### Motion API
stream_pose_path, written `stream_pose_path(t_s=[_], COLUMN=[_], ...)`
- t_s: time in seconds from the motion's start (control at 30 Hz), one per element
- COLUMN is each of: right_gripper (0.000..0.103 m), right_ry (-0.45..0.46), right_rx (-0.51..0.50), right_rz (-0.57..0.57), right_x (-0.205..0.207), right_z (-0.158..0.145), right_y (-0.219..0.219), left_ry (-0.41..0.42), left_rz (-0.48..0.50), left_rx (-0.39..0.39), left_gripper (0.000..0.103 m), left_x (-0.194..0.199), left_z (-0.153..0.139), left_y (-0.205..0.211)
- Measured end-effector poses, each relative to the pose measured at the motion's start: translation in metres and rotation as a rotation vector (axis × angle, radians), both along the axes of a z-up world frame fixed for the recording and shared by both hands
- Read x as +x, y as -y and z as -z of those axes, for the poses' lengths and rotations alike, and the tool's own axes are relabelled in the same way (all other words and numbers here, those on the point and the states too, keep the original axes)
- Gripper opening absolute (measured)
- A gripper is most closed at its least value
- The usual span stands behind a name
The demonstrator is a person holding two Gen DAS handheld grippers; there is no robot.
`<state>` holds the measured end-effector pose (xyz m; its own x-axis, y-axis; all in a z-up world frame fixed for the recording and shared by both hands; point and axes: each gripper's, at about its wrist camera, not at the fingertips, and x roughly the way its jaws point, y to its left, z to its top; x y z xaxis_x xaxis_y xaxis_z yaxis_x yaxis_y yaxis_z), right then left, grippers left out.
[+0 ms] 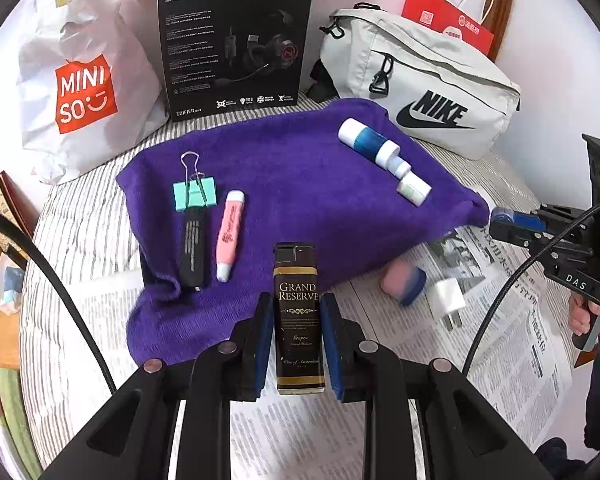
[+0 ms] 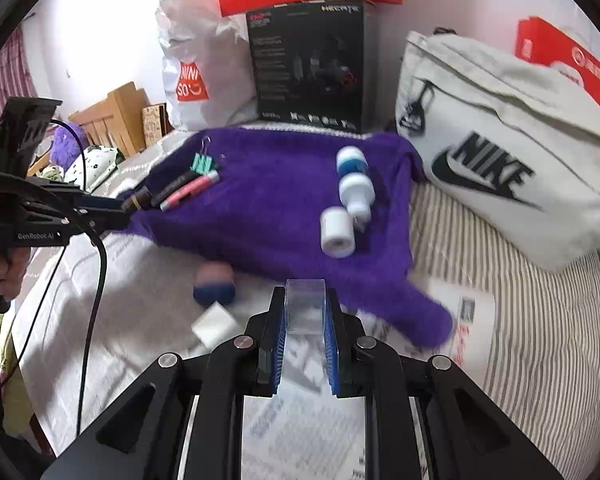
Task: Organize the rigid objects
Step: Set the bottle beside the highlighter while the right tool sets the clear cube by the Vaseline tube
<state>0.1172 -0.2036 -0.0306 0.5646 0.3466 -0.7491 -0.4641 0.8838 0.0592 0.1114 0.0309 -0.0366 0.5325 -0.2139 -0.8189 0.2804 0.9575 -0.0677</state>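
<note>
My left gripper (image 1: pixel 296 312) is shut on a dark lighter (image 1: pixel 299 320) labelled Grand Reserve, held upright over the near edge of the purple towel (image 1: pixel 300 184). My right gripper (image 2: pixel 305 304) is shut on a small clear plastic box (image 2: pixel 305 308) above the newspaper. On the towel lie a mint binder clip (image 1: pixel 194 194), a black pen (image 1: pixel 194 248), a pink highlighter (image 1: pixel 230 236), a blue-and-white bottle (image 1: pixel 366 140) and a small white bottle (image 1: pixel 414 188). A pink-and-blue eraser (image 1: pixel 404 282) and a white charger plug (image 1: pixel 448 300) rest on the newspaper (image 1: pixel 500 320).
Behind the towel stand a white Miniso bag (image 1: pixel 84 92), a black headset box (image 1: pixel 236 40) and a grey Nike bag (image 1: pixel 428 92), with a red paper bag (image 1: pixel 444 20) at the back. A striped sheet (image 2: pixel 500 320) covers the bed. A hand (image 1: pixel 588 316) holds the right gripper's grip.
</note>
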Motion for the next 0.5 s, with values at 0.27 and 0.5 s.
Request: stream_pose_path(t_s=[0.27, 0.5], right_gripper=[0.017, 0.017], right_ry=[0.017, 0.011], right_rx=[0.008, 0.014], right_rz=[-0.020, -0.029], right_x=[0.037, 0.065], right_z=[-0.010, -0.006], right_y=[-0.020, -0.032], left_ry=[-0.002, -0.041], left_rz=[0.006, 0.007], left_rx=[-0.002, -0.015], left_gripper=[0.023, 0.023], left_x=[0.032, 0.065], left_z=[-0.006, 0.008], left_y=[-0.004, -0.006])
